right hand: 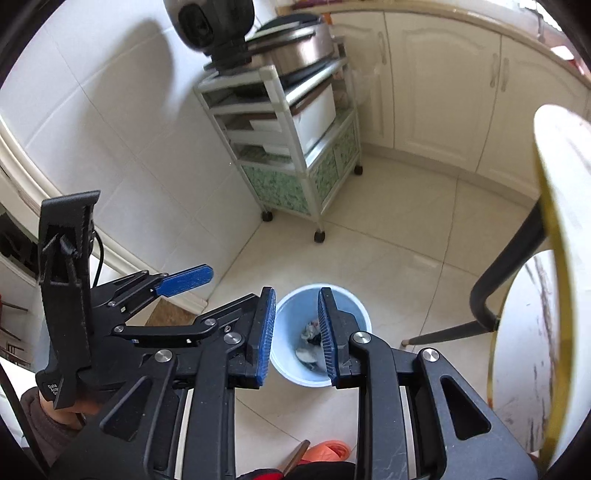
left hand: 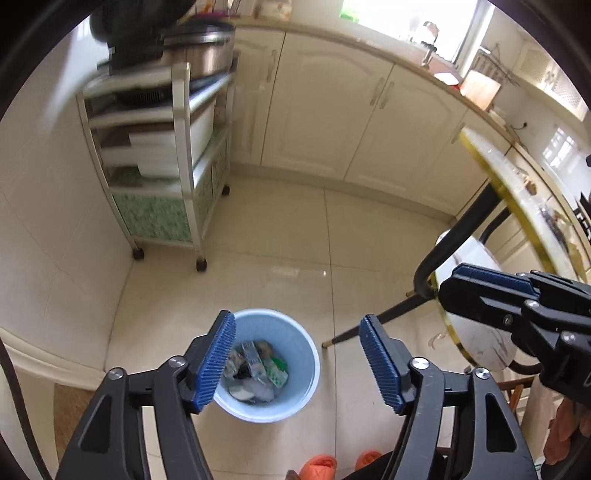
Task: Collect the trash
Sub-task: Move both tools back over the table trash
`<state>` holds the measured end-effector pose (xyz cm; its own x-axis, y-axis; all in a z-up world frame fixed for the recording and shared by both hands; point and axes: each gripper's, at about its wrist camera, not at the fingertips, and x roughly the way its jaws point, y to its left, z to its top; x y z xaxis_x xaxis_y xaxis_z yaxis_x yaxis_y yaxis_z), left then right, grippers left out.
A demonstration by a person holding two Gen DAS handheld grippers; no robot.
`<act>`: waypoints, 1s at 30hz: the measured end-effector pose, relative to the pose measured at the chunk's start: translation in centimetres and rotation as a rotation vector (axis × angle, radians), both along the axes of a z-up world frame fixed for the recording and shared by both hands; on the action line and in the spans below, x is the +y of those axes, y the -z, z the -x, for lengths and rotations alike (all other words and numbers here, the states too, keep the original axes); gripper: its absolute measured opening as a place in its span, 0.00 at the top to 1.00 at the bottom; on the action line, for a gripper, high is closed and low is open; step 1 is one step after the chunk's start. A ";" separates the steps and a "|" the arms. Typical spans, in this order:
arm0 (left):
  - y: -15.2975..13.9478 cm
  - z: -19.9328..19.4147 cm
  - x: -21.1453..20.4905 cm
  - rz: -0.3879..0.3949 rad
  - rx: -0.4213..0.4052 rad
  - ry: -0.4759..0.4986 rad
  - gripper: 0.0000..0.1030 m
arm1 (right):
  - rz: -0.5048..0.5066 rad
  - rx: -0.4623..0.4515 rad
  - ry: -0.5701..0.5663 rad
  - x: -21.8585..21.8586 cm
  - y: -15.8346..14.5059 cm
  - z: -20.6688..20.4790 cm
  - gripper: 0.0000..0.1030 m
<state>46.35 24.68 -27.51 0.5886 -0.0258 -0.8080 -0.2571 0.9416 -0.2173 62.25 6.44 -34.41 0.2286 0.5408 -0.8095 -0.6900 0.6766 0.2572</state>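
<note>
While both grippers, left [left hand: 297, 363] and right [right hand: 296, 330], are being held apart and empty above the bin [left hand: 306, 347], nothing is being carried. Next trash is best being sought on the table [left hand: 517, 192].

Bright daylight throughout, pouring in from the window [left hand: 402, 18], blown out to pure white there. Soft glare on the floor tiles [left hand: 295, 273] in the left wrist view, a paler sheen on the floor in the right wrist view. Broad grey shadows on the white wall [right hand: 122, 74]. Heavy fisheye bending: cabinet doors [left hand: 325, 110] and the rolling shelf cart [left hand: 166, 155] bowed, black vignette at every corner. Motion smear on the upper part of the cart and the pot [left hand: 199, 48] in the left wrist view; table edge [right hand: 554, 221] close and out of focus in the right. Trash in the blue bin [left hand: 306, 354] a little soft.
</note>
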 end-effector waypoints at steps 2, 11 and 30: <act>-1.8 0.8 -0.9 -0.036 -0.041 0.002 0.32 | -0.020 -0.029 0.005 -0.8 -1.6 0.4 0.76; -11.5 3.1 -8.8 -0.146 -0.252 0.064 0.09 | -0.117 -0.185 0.118 -9.7 -10.4 1.8 0.48; -13.6 -8.1 -30.2 -0.201 -0.212 0.414 0.01 | 0.169 -0.198 0.504 -36.3 -8.5 -6.7 0.34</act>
<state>54.41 -5.57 -13.88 0.7137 -0.1484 -0.6846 0.1774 0.9837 -0.0283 68.93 -29.89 -25.95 0.5810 0.1915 -0.7910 -0.2945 0.9555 0.0150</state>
